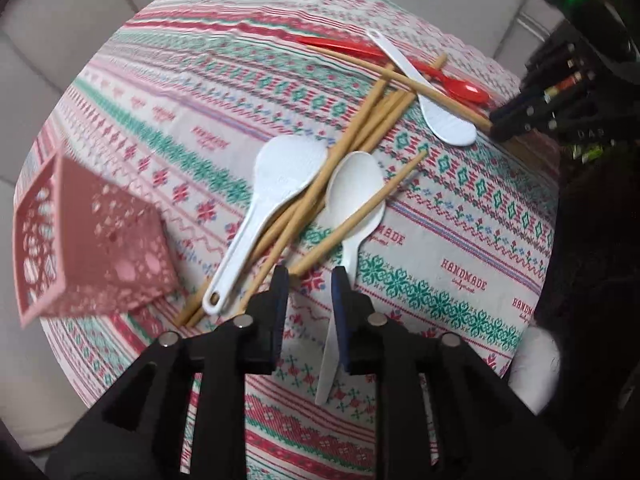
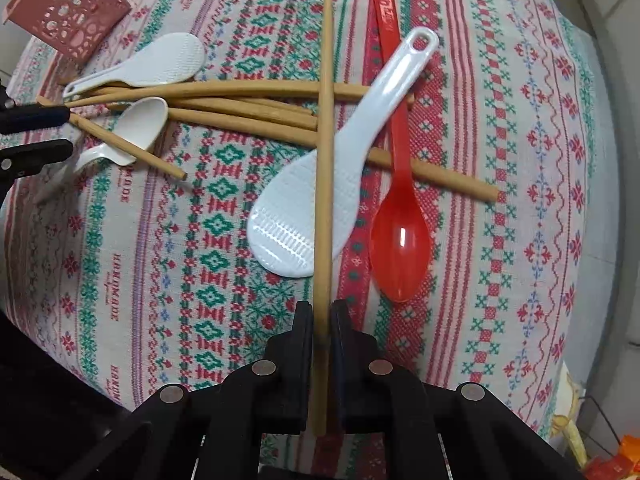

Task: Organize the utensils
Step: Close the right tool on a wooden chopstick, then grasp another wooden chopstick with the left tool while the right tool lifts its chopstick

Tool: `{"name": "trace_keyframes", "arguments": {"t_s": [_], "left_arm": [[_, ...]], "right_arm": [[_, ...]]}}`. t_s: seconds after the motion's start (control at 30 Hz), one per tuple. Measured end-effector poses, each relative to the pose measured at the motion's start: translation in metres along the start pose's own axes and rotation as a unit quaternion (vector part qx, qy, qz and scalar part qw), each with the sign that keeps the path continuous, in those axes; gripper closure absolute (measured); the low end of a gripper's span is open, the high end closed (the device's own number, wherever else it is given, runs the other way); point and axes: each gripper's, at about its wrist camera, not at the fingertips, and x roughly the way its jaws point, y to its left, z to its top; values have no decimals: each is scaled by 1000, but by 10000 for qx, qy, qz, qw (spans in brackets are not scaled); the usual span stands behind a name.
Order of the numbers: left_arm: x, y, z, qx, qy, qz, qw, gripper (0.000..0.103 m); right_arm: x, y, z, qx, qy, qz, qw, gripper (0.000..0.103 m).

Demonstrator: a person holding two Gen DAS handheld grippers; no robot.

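Note:
My right gripper [image 2: 322, 312] is shut on one wooden chopstick [image 2: 326, 120], which runs straight ahead over a white rice paddle [image 2: 316, 208] and a red spoon [image 2: 400, 248]. The left wrist view shows that right gripper [image 1: 498, 122] at the far right. My left gripper [image 1: 310, 276] stands open low over the cloth. A white soup spoon [image 1: 354, 188] lies ahead of it, its handle running along the inside of the right finger, and a chopstick tip rests by the left finger. Several more chopsticks [image 1: 360, 128] lie crossed under a second rice paddle [image 1: 288, 172].
A pink perforated basket [image 1: 80, 240] lies tipped on its side at the table's left edge, also visible as the basket [image 2: 68, 8] in the right wrist view. The round table wears a patterned cloth [image 1: 460, 240]. Pale floor tiles [image 1: 60, 20] surround it.

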Motion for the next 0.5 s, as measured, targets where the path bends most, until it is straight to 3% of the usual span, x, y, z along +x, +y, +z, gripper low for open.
{"name": "trace_keyframes", "arguments": {"t_s": [0.3, 0.5], "left_arm": [[15, 7, 11, 304, 189, 189, 9992, 79], [20, 13, 22, -103, 250, 122, 9996, 83]], "right_arm": [[-18, -9, 10, 213, -314, 254, 9990, 94], [-39, -22, 32, 426, -674, 443, 9958, 91]]}}
